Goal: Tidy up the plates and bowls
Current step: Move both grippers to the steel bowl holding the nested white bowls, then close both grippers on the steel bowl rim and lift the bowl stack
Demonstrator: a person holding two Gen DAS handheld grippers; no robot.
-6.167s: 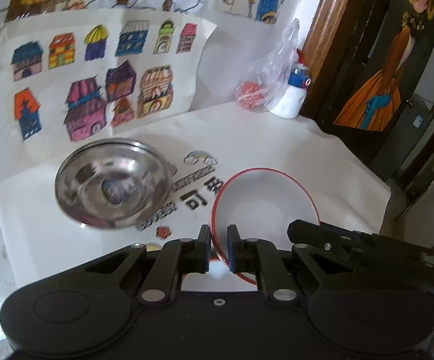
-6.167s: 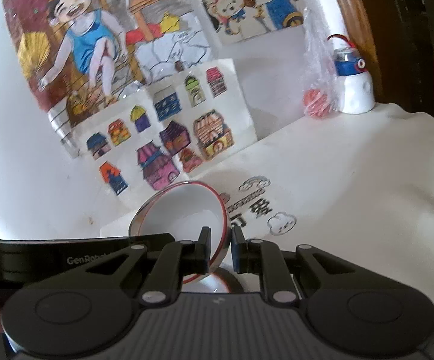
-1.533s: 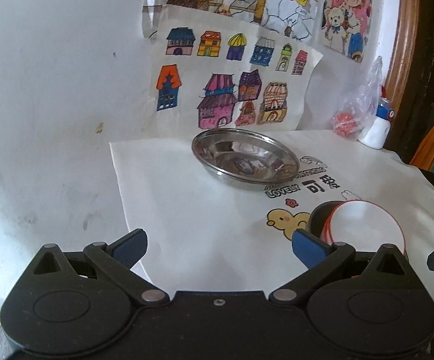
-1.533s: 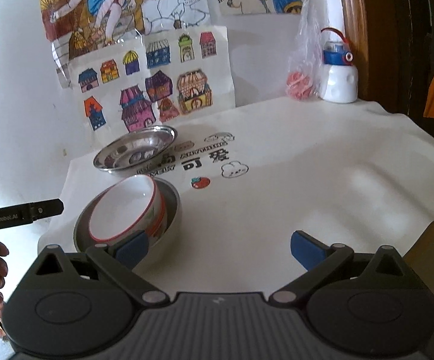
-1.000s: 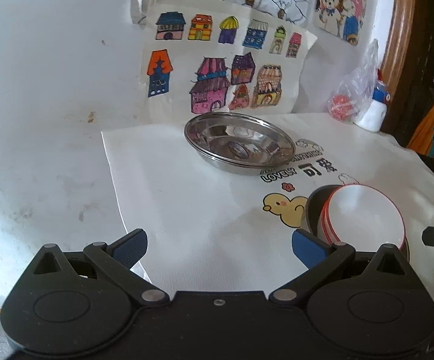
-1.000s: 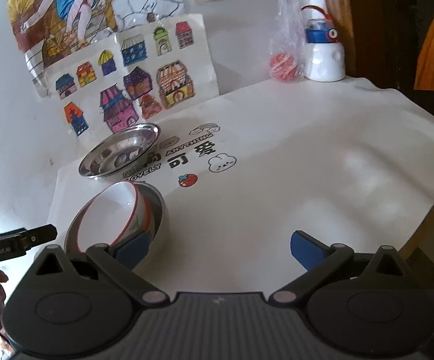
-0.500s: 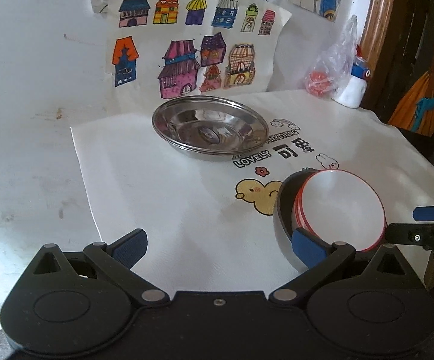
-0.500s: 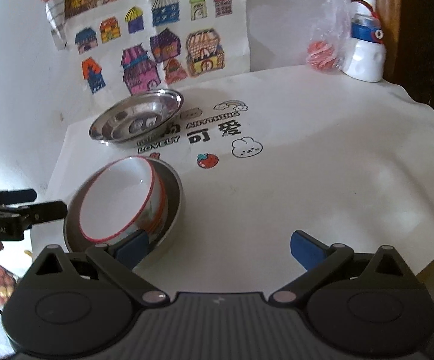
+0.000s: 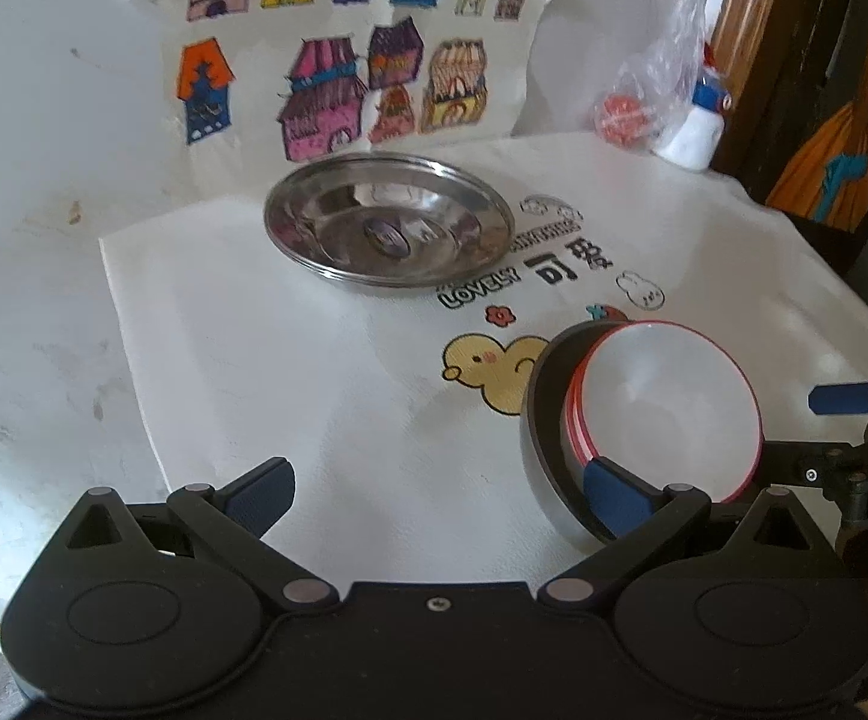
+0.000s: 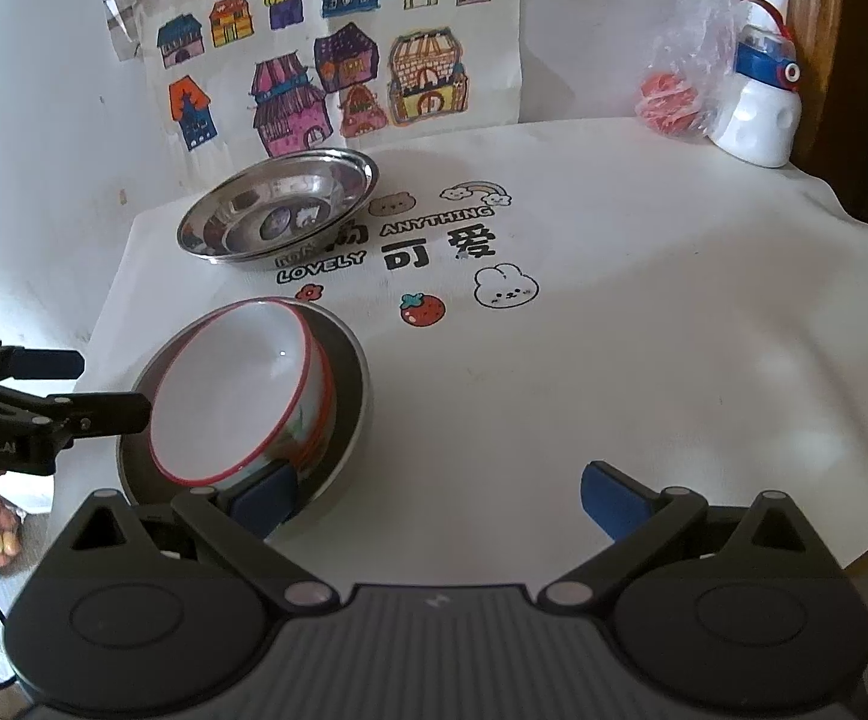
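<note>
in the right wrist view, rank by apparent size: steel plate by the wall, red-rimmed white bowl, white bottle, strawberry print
1. red-rimmed white bowl and steel plate: similar width; the bowl sits nearer the camera, so unsure.
2. white bottle
3. strawberry print

Left gripper (image 9: 437, 489) jaws wide apart, nothing between. Near right: white red-rimmed ceramic bowl (image 9: 668, 408) nested tilted in a steel bowl (image 9: 539, 420). Far centre: shallow round steel plate (image 9: 389, 228) on white printed tablecloth (image 9: 314, 360).

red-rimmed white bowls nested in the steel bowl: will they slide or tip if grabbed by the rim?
The white bowls sit tilted in the steel bowl, so they would probably rock or slide. Their glossy surface looks slippery. They look ceramic or melamine, so possibly chippable.
</note>
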